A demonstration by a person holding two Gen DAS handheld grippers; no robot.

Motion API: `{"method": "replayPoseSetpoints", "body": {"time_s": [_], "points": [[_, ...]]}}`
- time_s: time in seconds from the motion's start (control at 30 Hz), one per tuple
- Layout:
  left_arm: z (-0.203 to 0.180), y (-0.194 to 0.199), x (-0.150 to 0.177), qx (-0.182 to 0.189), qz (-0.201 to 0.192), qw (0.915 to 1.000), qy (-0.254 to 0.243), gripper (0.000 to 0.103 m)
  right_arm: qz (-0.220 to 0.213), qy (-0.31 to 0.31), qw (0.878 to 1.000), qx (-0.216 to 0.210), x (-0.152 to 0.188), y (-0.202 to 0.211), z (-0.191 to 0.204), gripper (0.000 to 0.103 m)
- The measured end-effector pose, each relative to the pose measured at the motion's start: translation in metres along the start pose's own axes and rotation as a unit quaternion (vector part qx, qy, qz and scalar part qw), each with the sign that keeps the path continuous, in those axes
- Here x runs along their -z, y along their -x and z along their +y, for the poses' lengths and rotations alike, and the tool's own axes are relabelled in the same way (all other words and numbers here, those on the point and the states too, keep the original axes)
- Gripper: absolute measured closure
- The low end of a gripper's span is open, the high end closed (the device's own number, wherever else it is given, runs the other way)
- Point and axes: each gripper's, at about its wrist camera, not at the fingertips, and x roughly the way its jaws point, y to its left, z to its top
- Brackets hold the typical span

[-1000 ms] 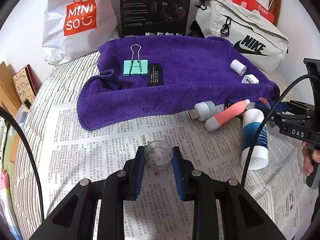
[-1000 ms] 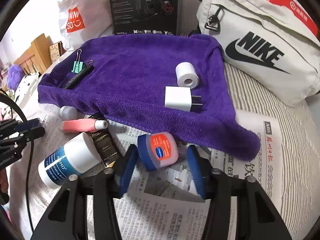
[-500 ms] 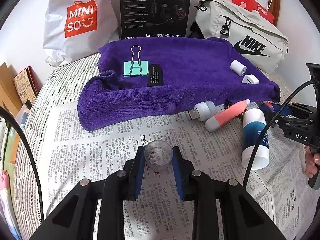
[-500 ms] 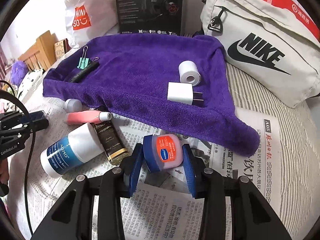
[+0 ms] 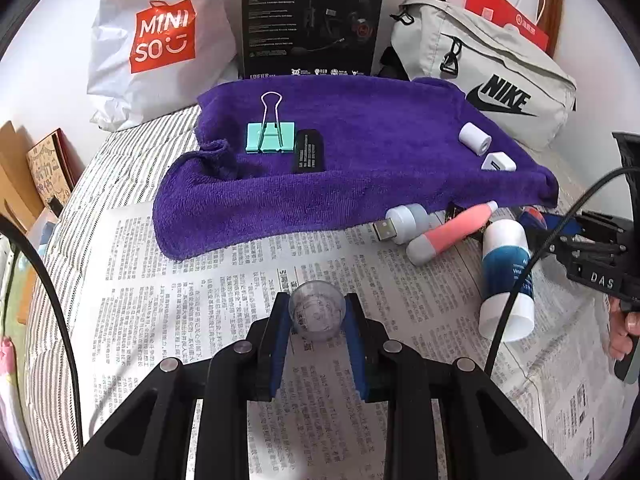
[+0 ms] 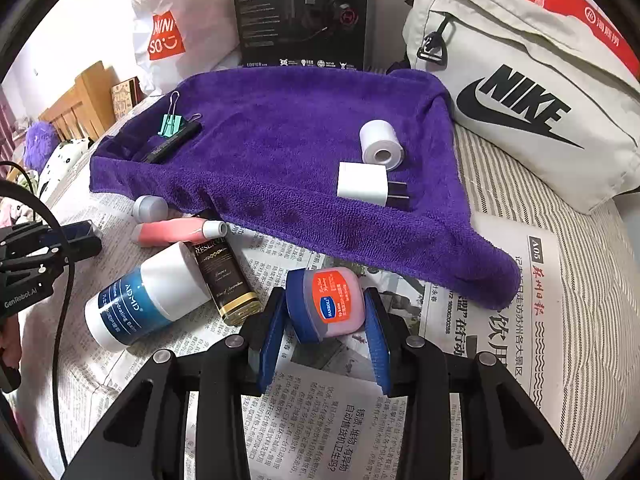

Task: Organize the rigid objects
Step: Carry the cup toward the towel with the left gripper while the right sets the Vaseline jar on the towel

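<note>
Newspaper (image 5: 192,280) over a striped bed, purple towel (image 5: 360,152) waiting as the sorting spot | left gripper (image 5: 318,314) clenched on clear cup (image 5: 318,312), ready to carry | right gripper (image 6: 326,312) squeezing blue-lidded jelly jar (image 6: 328,304) off the paper, towel just beyond

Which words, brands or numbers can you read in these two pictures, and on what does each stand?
"MINISO": white shopping bag
"NIKE": beige waist bag
"HECATE", "EDIFIER": black headset box
"ADMD": blue-and-white balm stick
"RESERVE": brown tube
"A05": newspaper
"DAS": right gripper
"GenRobot.AI": left gripper
Jelly jar label: too small.
</note>
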Motion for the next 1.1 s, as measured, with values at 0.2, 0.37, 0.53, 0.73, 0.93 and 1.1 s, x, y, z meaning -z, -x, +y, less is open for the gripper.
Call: {"method": "replayPoseSetpoints", "body": {"time_s": [0.2,0.37,0.53,0.73,0.93,1.1], "points": [[0.004,0.004,-0.002,0.007,0.005,0.9999,0.01,0.077,0.013,-0.002,1.0,-0.008,-0.002,0.003,-0.001,0.065],[0.005,0.013,-0.006,0.009,0.006,0.9999,0.011,0.077,0.008,-0.01,1.0,-0.017,0.0,0.014,-0.006,0.065],[0.005,0.022,-0.012,0.005,0.004,0.9999,0.014,0.077,0.008,-0.011,1.0,-0.023,-0.001,0.025,-0.011,0.065],[0.005,0.031,-0.023,0.004,-0.003,0.9998,0.017,0.077,0.005,-0.015,0.999,-0.031,-0.007,0.034,-0.015,0.065],[0.008,0.034,-0.033,0.002,-0.007,0.9997,0.023,0.077,0.002,-0.014,0.999,-0.036,-0.018,0.038,-0.019,0.065],[0.013,0.033,-0.041,0.0,-0.008,0.9994,0.033,0.077,-0.008,-0.01,0.999,-0.041,-0.037,0.04,-0.02,0.065]]}}
